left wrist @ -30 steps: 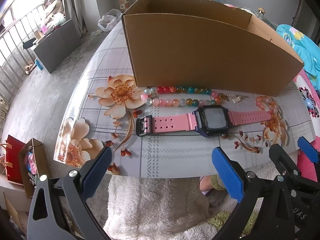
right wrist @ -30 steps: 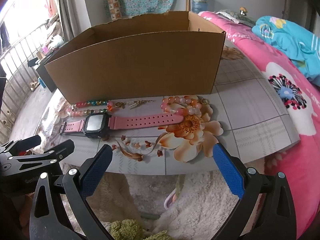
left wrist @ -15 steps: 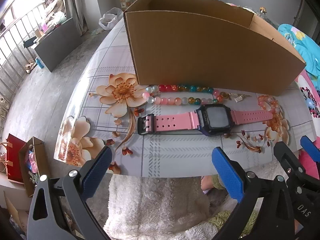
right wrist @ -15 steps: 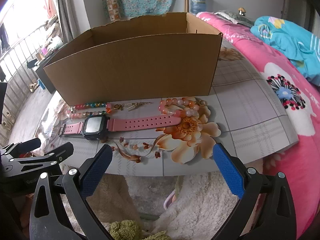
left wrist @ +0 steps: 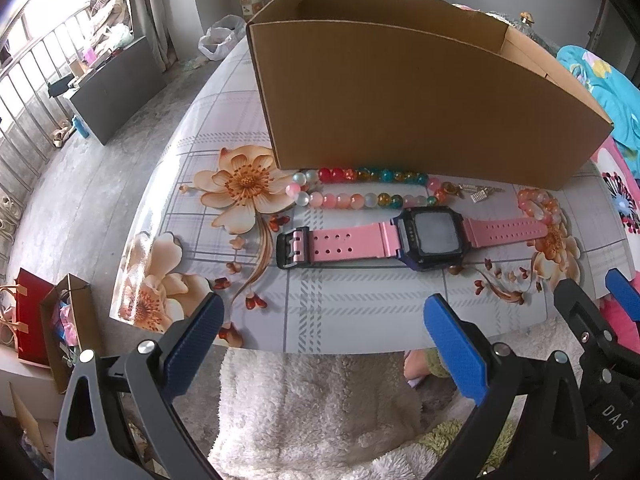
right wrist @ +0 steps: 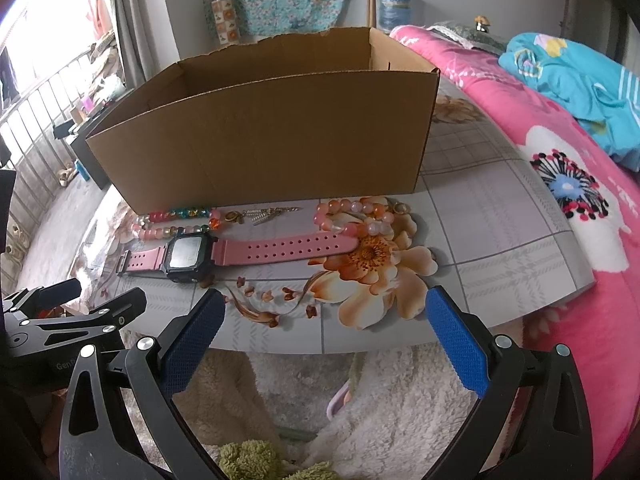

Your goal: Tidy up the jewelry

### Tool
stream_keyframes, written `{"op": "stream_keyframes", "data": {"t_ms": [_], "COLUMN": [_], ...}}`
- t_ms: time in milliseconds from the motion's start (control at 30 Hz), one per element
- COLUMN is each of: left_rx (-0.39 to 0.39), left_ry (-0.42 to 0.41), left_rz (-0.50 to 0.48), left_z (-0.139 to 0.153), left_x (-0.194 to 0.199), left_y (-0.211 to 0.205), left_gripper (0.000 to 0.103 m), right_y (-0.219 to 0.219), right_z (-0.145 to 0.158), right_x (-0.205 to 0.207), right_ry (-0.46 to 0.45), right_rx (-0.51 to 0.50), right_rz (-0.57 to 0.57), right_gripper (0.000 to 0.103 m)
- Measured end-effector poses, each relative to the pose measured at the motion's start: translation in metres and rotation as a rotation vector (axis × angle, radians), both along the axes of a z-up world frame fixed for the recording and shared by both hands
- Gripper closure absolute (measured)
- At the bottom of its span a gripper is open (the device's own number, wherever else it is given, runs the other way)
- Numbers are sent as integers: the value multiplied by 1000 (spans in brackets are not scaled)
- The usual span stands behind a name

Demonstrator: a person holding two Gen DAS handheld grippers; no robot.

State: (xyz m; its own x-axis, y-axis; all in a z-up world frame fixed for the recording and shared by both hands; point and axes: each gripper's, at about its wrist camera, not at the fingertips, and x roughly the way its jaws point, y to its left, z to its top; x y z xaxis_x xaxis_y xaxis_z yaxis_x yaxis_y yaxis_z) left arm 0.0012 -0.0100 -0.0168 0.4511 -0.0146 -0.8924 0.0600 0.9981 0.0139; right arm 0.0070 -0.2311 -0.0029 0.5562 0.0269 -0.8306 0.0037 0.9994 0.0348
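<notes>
A pink-strapped watch point(left wrist: 416, 236) point(right wrist: 240, 252) lies flat on the flowered table point(left wrist: 352, 304), in front of an open cardboard box point(left wrist: 420, 100) point(right wrist: 272, 136). Between watch and box lies a multicoloured bead necklace point(left wrist: 360, 188) point(right wrist: 172, 222) with a small gold chain point(left wrist: 478, 192) point(right wrist: 268, 213) at its end. A pink and orange bead bracelet point(left wrist: 538, 204) point(right wrist: 356, 216) rests at the watch strap's right tip. My left gripper point(left wrist: 320, 340) stands open just off the table's near edge. My right gripper point(right wrist: 320, 332) is open too, beside it on the right. Both hold nothing.
A pink flowered bedspread point(right wrist: 580, 184) with a blue cloth point(right wrist: 572, 76) lies right of the table. A white fluffy fabric point(left wrist: 320, 408) is below the table's near edge. Paper bags point(left wrist: 48, 328) stand on the floor at left, near a dark cabinet point(left wrist: 116, 88).
Both grippers have crept slightly forward and up toward the table; the box and jewelry sit a bit nearer in both views. Nothing on the table has moved.
</notes>
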Motion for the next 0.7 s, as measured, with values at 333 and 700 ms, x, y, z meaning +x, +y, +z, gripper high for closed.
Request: {"op": "stream_keyframes", "data": {"t_ms": [333,700], "left_rx": [14,19], "left_ry": [-16,-18], "left_rz": [-2,-2], "left_z": [6,8], "left_x": [-4,-4], "left_y": [0,-1], "left_gripper": [4,4], "right_y": [0,-1], "right_z": [2,2], "right_x": [0,-1], "right_ry": [-4,-5], "right_rx": [-1,-1], "right_rz": [-2,-2], "right_gripper": [7,7]}}
